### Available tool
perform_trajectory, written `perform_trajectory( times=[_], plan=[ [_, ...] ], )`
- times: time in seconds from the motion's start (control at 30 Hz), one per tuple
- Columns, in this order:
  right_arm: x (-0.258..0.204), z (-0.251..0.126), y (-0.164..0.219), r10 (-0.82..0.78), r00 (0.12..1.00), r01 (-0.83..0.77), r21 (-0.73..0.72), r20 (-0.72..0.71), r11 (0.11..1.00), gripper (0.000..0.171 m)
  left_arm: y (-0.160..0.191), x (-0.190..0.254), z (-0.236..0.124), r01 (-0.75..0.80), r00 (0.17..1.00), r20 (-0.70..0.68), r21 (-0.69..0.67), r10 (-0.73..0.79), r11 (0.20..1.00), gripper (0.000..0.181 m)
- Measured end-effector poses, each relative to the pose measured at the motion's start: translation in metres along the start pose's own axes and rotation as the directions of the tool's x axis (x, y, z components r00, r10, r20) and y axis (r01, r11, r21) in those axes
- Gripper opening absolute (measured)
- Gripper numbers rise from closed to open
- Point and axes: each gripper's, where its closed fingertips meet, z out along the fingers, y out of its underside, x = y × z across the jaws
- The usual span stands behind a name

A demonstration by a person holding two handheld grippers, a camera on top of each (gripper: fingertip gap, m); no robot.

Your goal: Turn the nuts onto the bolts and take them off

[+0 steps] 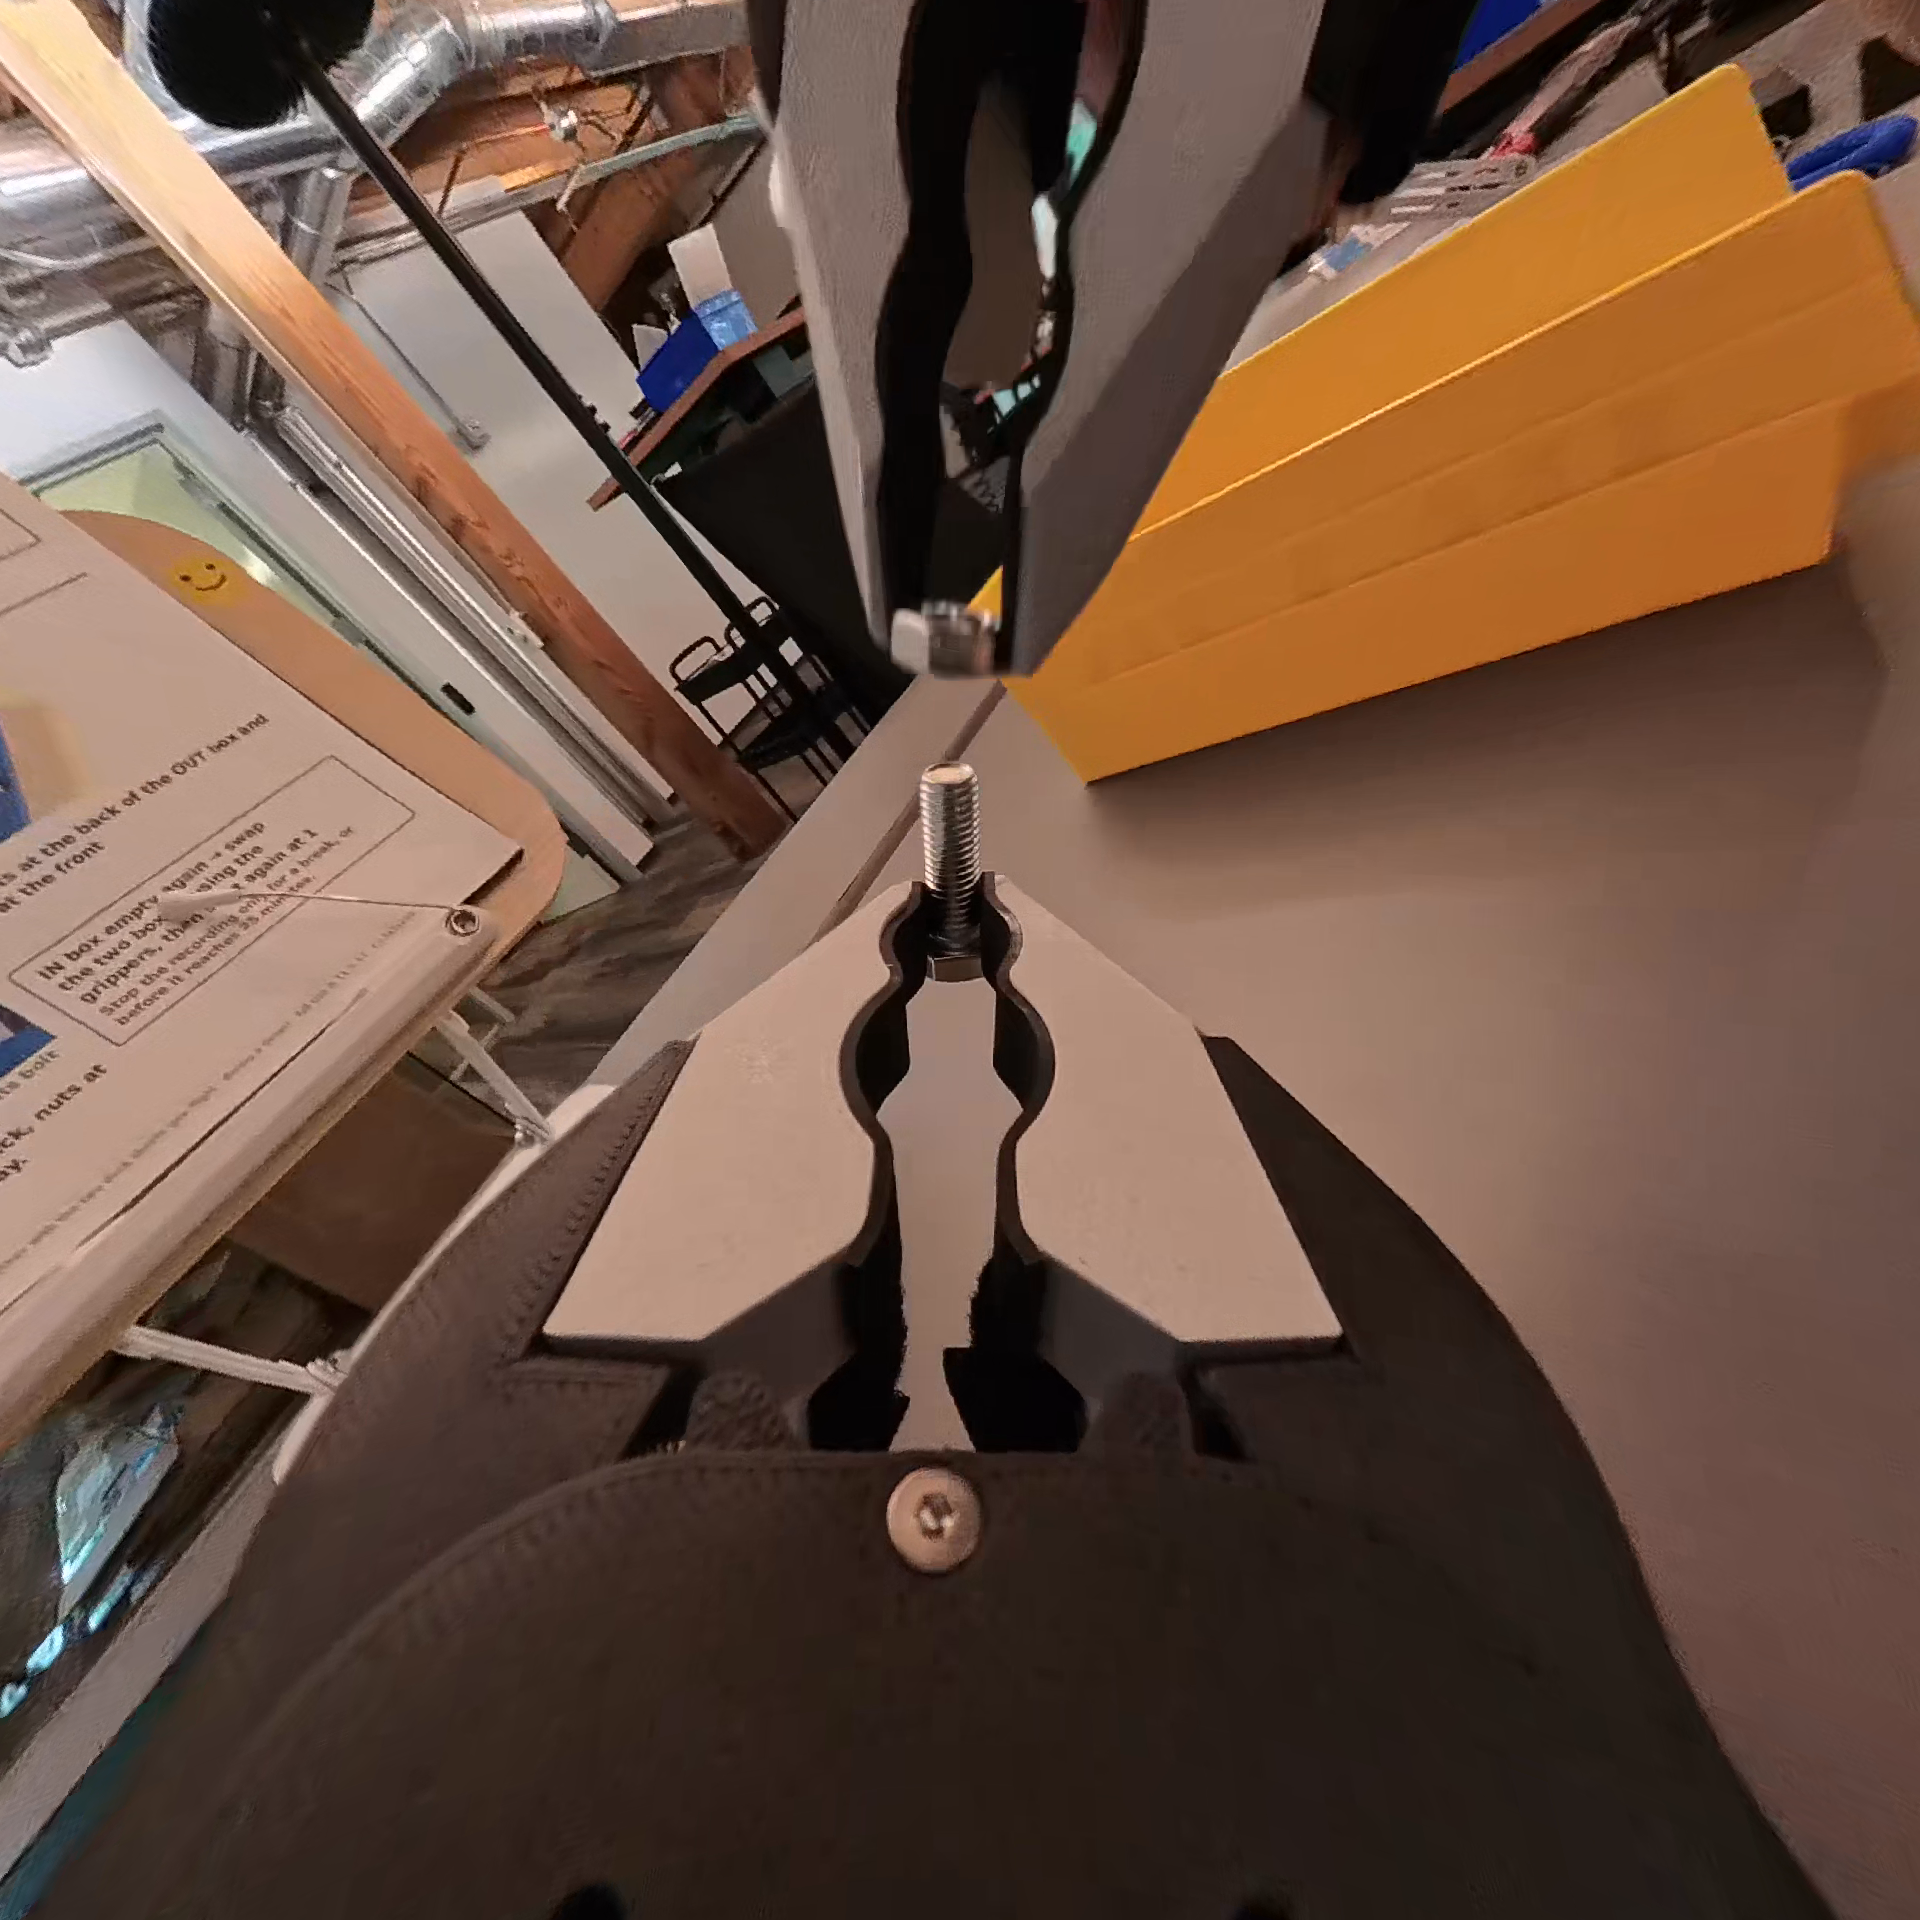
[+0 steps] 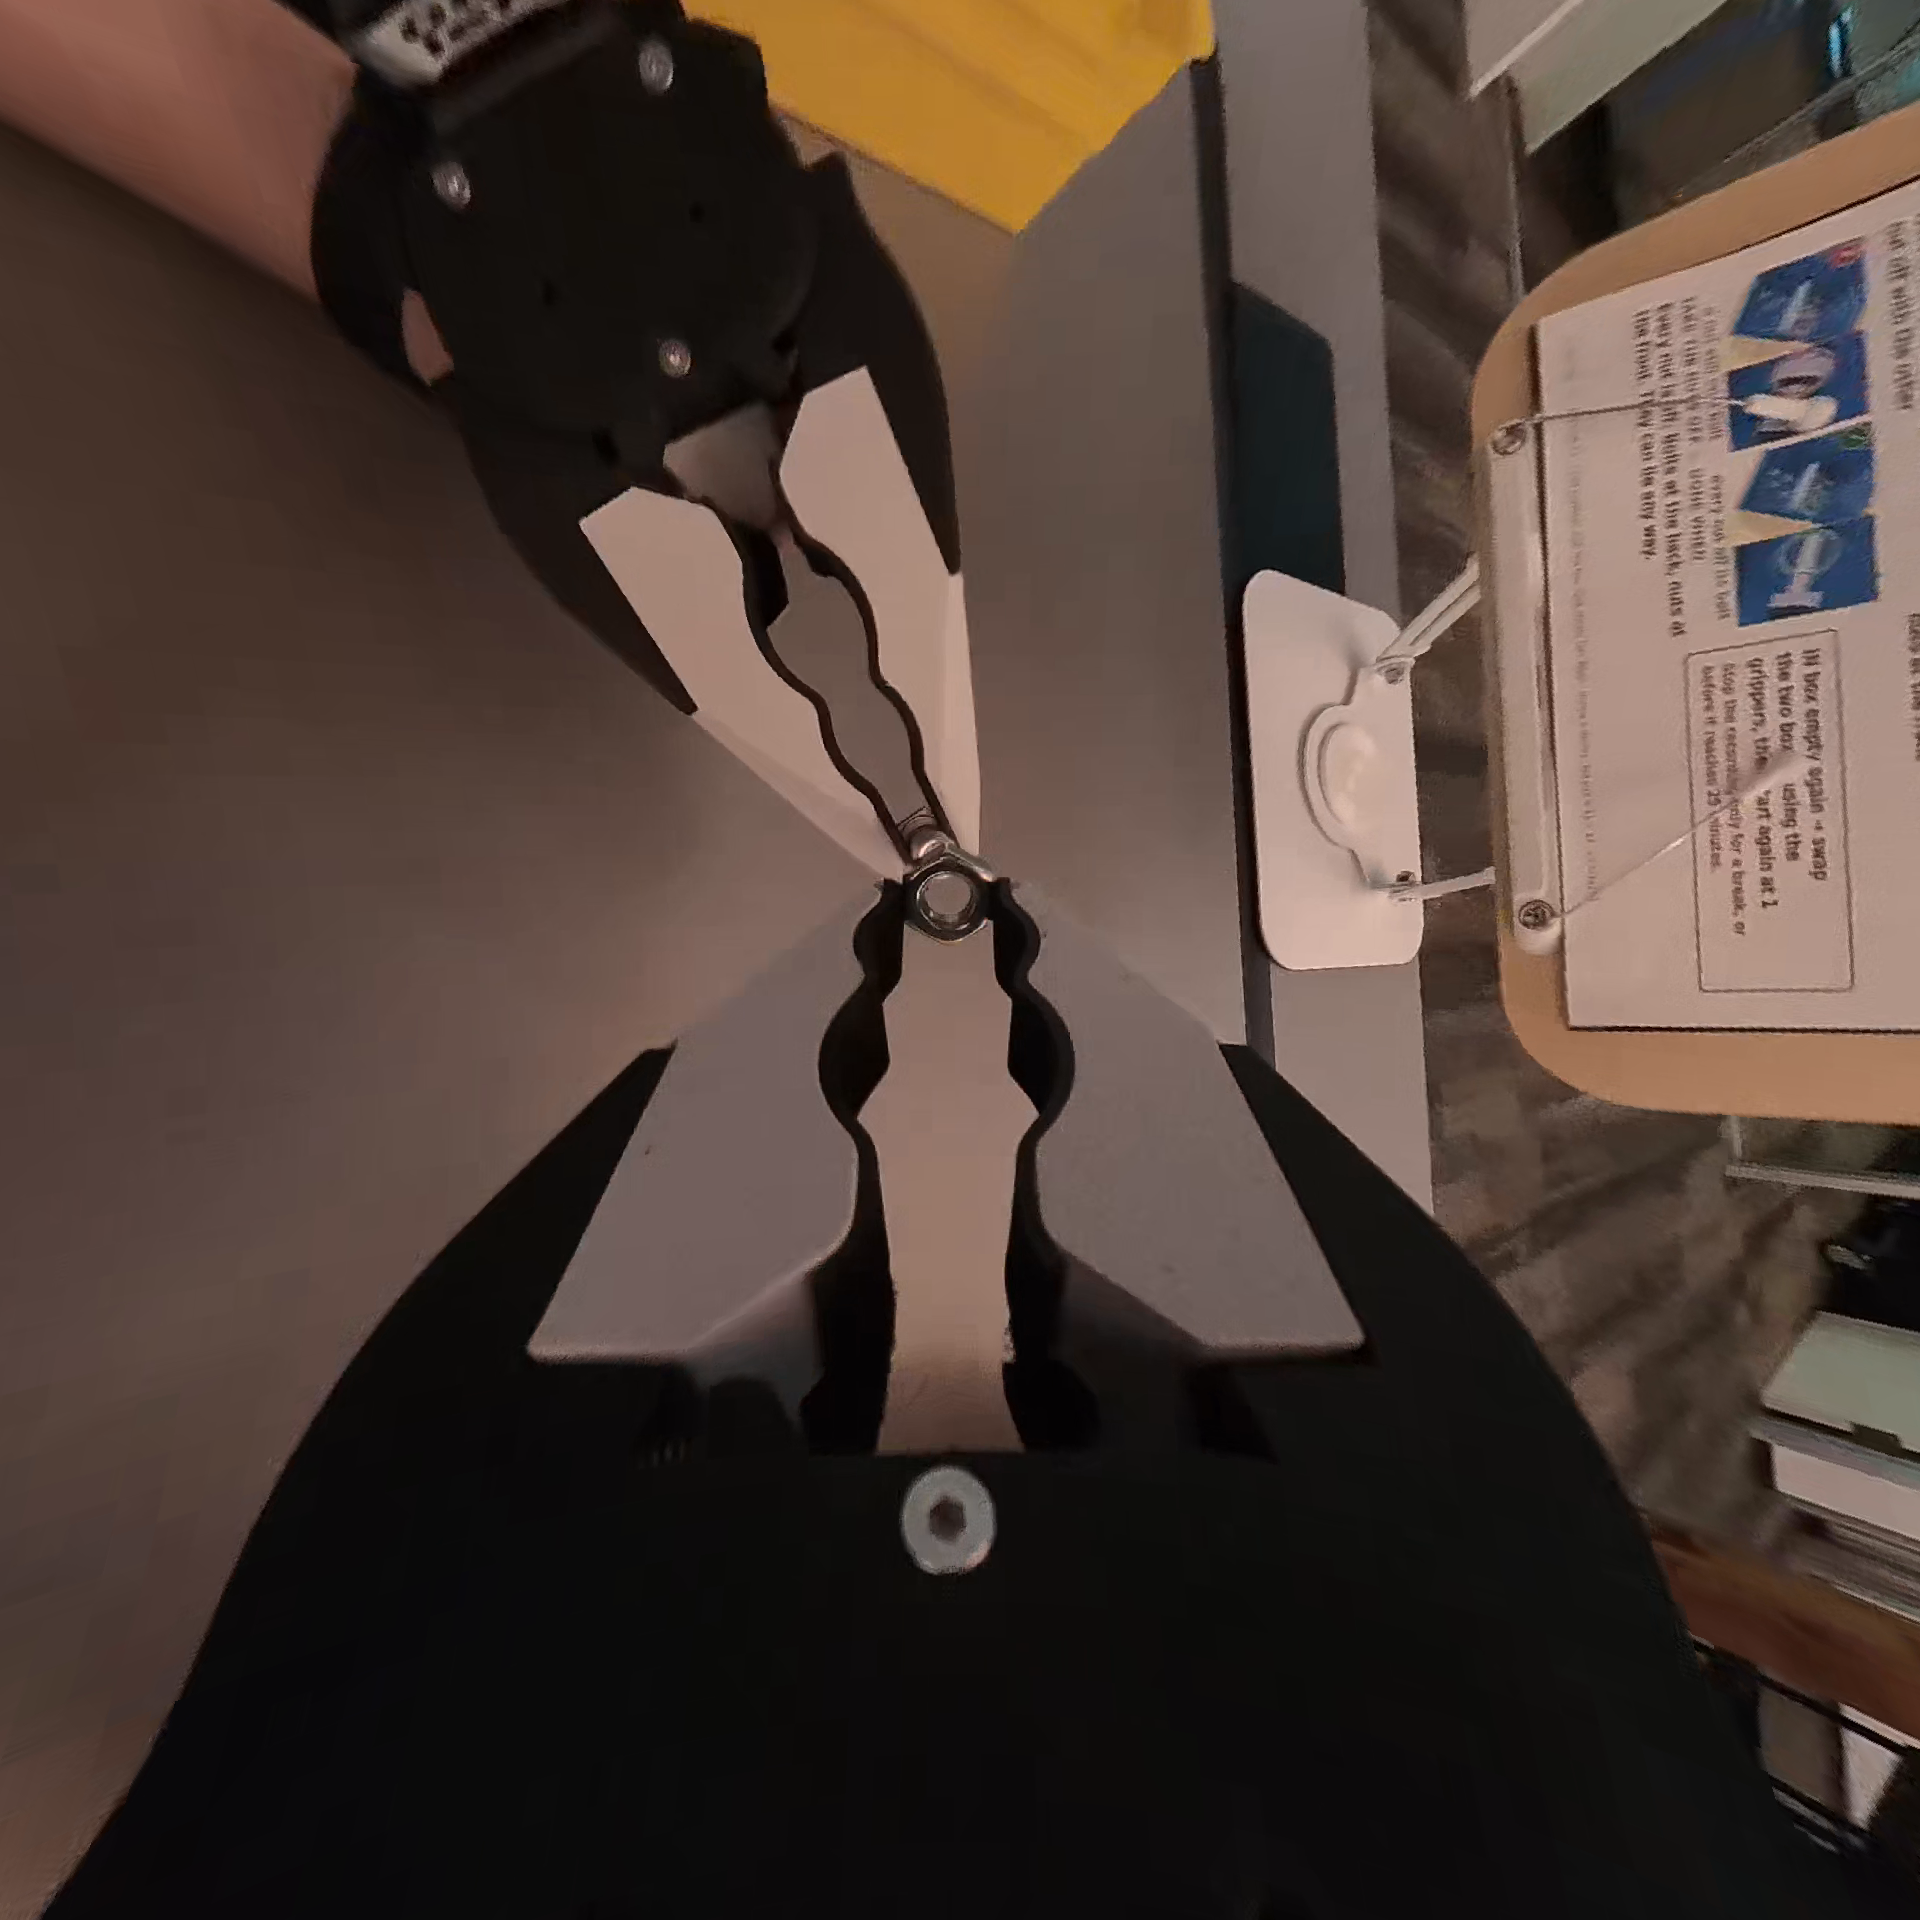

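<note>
My left gripper (image 1: 951,914) is shut on a silver bolt (image 1: 948,831) by its head end, with the threaded shank pointing away from me. My right gripper (image 1: 948,644) comes in from above in the left wrist view, shut on a silver hex nut (image 1: 951,641). The nut sits a short gap beyond the bolt's tip, roughly in line with it. In the right wrist view my right gripper (image 2: 943,899) holds the nut (image 2: 943,902) with its hole facing me. The left gripper (image 2: 925,831) meets it from the upper left with the bolt (image 2: 923,826) end-on.
A yellow bin (image 1: 1507,447) lies on the grey table (image 1: 1455,1039) to the right, also seen in the right wrist view (image 2: 987,94). An instruction sheet on a wooden board (image 1: 208,894) stands off the table's edge on a white stand (image 2: 1335,769). A hand (image 2: 156,177) holds the left gripper.
</note>
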Motion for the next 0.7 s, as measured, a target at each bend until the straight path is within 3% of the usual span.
perform_trajectory(
  times=[0.3,0.7],
  plan=[
    [-0.008,0.009,0.002,-0.095,0.995,0.094,-0.079,-0.009,0.992,0.017,-0.006,0.006,-0.002,-0.104,0.995,-0.013,0.001,0.104,0.995,0.007],
    [-0.021,0.011,0.008,-0.197,0.98,0.2,-0.13,0.037,0.971,0.017,-0.005,0.018,-0.002,-0.129,0.988,-0.086,0.001,0.129,0.992,0.007]
  ],
)
